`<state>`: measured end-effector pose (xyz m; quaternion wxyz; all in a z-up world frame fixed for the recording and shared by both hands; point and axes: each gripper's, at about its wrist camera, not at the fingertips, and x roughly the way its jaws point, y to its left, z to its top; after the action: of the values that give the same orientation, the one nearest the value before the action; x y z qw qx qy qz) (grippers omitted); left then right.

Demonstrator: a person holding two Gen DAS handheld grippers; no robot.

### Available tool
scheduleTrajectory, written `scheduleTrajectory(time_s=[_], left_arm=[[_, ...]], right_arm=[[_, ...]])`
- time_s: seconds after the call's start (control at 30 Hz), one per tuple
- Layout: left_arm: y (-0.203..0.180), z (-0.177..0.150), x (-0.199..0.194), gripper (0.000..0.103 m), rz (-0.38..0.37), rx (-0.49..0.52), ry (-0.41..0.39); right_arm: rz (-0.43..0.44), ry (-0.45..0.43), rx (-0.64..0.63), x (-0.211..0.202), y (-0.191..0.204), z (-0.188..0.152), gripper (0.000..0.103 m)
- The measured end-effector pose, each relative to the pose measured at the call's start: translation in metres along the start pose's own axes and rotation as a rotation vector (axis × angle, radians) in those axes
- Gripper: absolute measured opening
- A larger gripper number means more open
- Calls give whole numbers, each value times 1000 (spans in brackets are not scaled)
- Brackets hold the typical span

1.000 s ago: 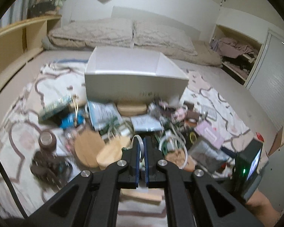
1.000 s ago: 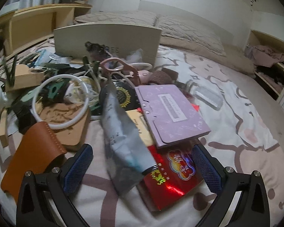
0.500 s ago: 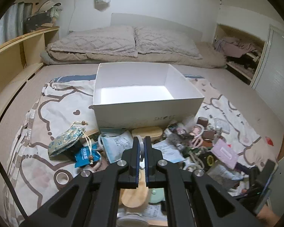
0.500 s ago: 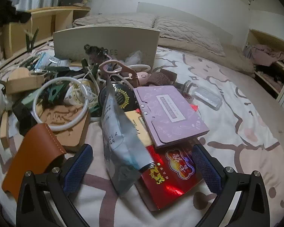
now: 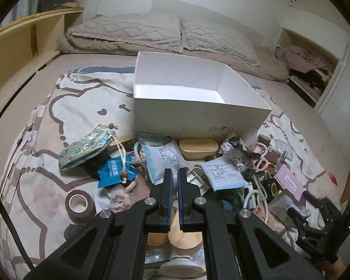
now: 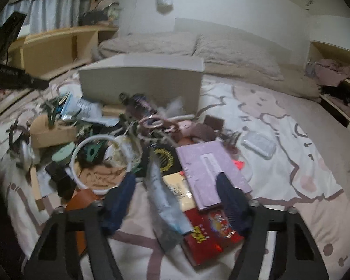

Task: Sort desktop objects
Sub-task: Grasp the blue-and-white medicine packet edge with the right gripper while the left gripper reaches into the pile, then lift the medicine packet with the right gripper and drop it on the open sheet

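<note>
White shoebox sits open and upright at twelve o'clock on the bed. Clutter piles against its near wall: brocade pouch at nine o'clock, tape roll at eight, lilac notebook and silvery pouch lying at center.

A plain white cardboard box stands on a cream bedspread with brown looping outlines, beside a teal floral brocade pouch, a lilac notebook and a red-and-gold packet.
</note>
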<state>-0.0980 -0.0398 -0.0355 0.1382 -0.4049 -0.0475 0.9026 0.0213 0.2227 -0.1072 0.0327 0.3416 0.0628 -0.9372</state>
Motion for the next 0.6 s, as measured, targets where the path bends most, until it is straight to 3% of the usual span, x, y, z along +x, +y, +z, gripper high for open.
scheduleTrajectory(time_s=[0.1,0.13,0.23,0.4,0.6], left_arm=[[10,0,-2,5,2,-28,-2],[14,0,-2,5,1,-36,-5],[24,2,-10,5,4,-67,-27],[41,6,-22,5,17,-115,-72],[45,2,-23,5,26,-127,-68]], right_arm=[[22,37,-11,5,5,-2,37],[30,48,-11,7,6,-2,26],[46,74,-10,8,9,-3,11],[78,68,13,0,8,2,8],[121,35,112,-23,-18,15,8]])
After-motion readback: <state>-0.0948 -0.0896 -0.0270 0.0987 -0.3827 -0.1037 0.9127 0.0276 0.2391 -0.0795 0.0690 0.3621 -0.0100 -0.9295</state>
